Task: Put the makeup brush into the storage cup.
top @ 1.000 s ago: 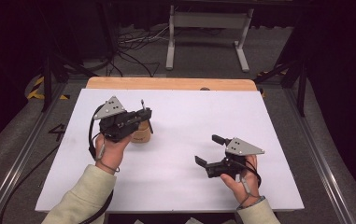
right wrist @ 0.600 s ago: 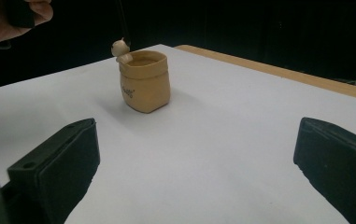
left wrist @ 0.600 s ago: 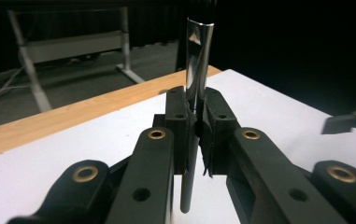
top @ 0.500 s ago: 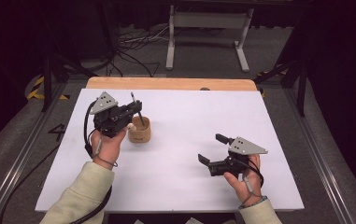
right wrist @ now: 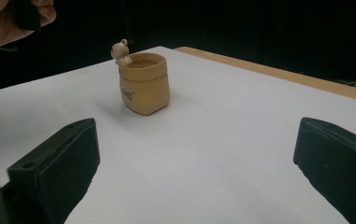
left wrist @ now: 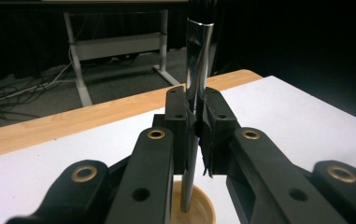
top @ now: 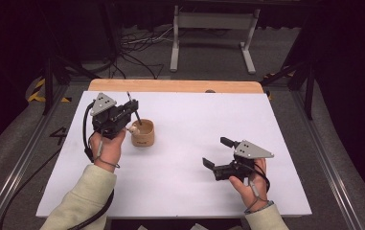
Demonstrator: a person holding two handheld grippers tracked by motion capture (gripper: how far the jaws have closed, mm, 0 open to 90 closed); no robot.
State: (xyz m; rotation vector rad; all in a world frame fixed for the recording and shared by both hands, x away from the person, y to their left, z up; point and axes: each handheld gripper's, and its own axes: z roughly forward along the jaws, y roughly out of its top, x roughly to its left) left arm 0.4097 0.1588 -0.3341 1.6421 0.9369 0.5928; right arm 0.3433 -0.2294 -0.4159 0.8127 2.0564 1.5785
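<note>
A tan sack-shaped pot [top: 143, 135] with a small bear figure on its rim stands on the white tabletop [top: 194, 115], left of centre. My left gripper [top: 131, 109] hovers just left of the pot and is shut on a slim black-and-silver pen [top: 133, 106]. In the left gripper view the pen [left wrist: 198, 60] stands nearly upright between the closed pads, its lower end reaching into the pot's mouth [left wrist: 202, 211]. My right gripper [top: 217, 152] rests at the right front of the table, open and holding nothing. The right gripper view faces the pot [right wrist: 144, 84] across bare table, from between the gripper's [right wrist: 199, 144] wide-set jaws.
The table's wooden far edge [top: 170, 86] shows beyond the white sheet. Behind it on the floor stand a grey metal frame [top: 209, 33] and loose cables [top: 132, 48]. Metal rails run along both sides of the table.
My left gripper has drifted left off the pot, carrying the pen, so the pot now shows beside it. The right gripper has stayed in place.
</note>
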